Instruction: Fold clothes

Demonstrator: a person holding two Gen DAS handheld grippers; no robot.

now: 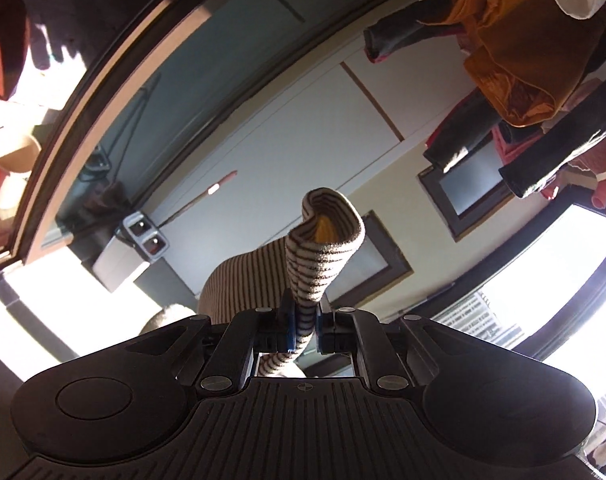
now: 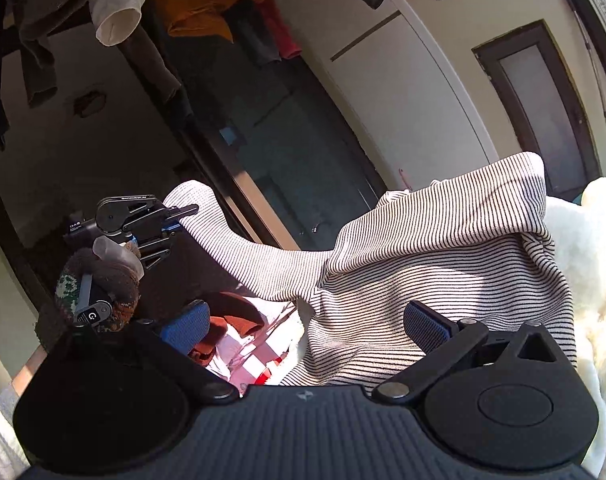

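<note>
The left tongs (image 1: 305, 322) are clamped tight on a sleeve of the striped shirt (image 2: 443, 248), at centre frame. The right tongs (image 2: 307, 328) gape wide and empty, low in frame before the shirt.

The left gripper (image 1: 306, 330), black with blue pads, is clamped shut on a fold of striped cloth (image 1: 323, 248) and tilted slightly downward. In the right wrist view it sits at nine o'clock. The right gripper (image 2: 307, 328) holds its blue-padded fingers (image 2: 427, 326) spread wide apart.
</note>
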